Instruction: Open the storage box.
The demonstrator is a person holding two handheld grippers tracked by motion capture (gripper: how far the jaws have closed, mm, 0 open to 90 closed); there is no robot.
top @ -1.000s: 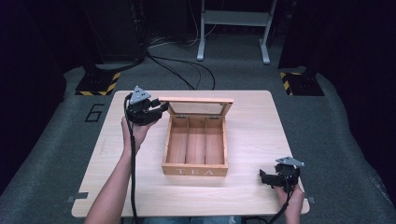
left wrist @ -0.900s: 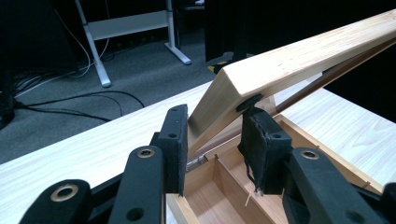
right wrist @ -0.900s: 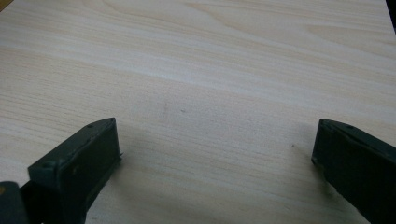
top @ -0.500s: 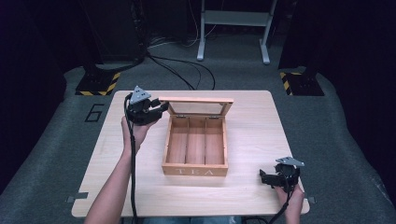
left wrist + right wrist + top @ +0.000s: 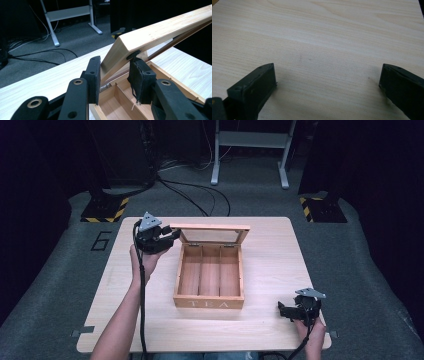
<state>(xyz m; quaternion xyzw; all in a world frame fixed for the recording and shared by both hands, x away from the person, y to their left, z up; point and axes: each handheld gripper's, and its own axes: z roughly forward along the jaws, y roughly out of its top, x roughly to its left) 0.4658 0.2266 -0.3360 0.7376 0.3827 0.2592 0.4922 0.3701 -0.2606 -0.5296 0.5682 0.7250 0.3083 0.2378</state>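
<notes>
**Left gripper clamped on the raised lid of the tea box; right gripper wide apart over bare wood**

The left gripper (image 5: 113,80) had its two black pads pressed against opposite faces of the lid (image 5: 160,31), pinching the corner of its wooden frame. In the left gripper view the lid rose at a slant from between the pads toward the upper right, and the open compartments of the tea box (image 5: 117,100) lay directly below the jaws. In the high view the left gripper (image 5: 172,236) sat at the lid's (image 5: 212,234) left end, at the far left corner of the tea box (image 5: 209,296), with the person's left hand (image 5: 142,262) beneath it and its cable trailing back along the forearm.

The lid stood propped open, hinged along the far side of the box and showing a clear pane inside its frame. The box itself rested near the middle of the table (image 5: 270,250), its front wall lettered TEA facing the person, its inside split by two dividers into three long compartments, all bare wood.

The right gripper (image 5: 325,80) held its jaws spread wide, nothing between them, with pale wood grain of the table (image 5: 324,32) under them. In the high view the right gripper (image 5: 282,310) rested low at the near right corner of the table, well apart from the box, pointing left, the right hand (image 5: 310,330) behind it.

Beyond the table lay grey carpet with black cables (image 5: 195,195) and the white legs of a stand (image 5: 250,150).
</notes>
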